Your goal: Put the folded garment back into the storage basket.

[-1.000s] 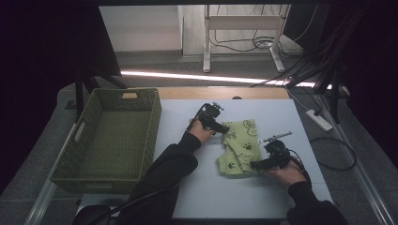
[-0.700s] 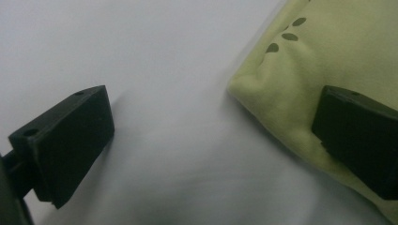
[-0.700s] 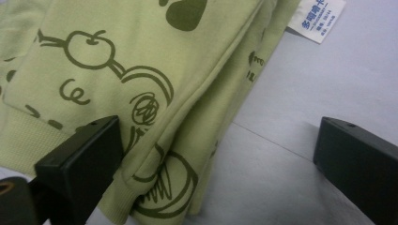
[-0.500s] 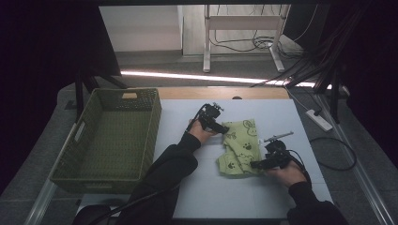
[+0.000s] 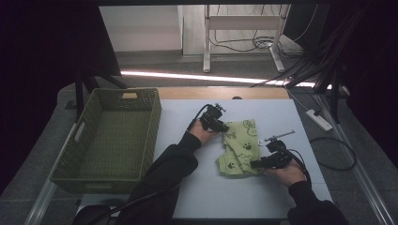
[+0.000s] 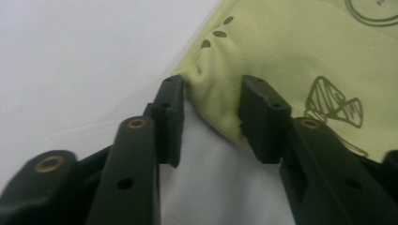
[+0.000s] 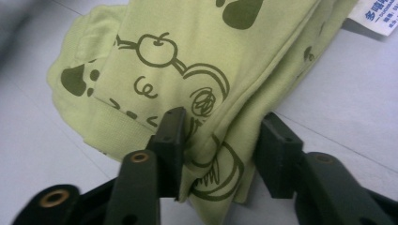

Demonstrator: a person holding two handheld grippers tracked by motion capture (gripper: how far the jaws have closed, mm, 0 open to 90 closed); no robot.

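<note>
Green printed cloth (image 5: 239, 147) lies crumpled on the counter (image 5: 211, 187); left hand-held gripper (image 6: 211, 101) and right hand-held gripper (image 7: 218, 140) both sit part-open, jaws straddling its edges.

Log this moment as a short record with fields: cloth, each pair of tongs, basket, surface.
cloth: light green printed fabric garment, crumpled on the table
left tongs: open, jaws on either side of a cloth edge
right tongs: open, folded cloth between jaws
basket: olive green woven plastic basket, at the table's left
surface: white table top
</note>
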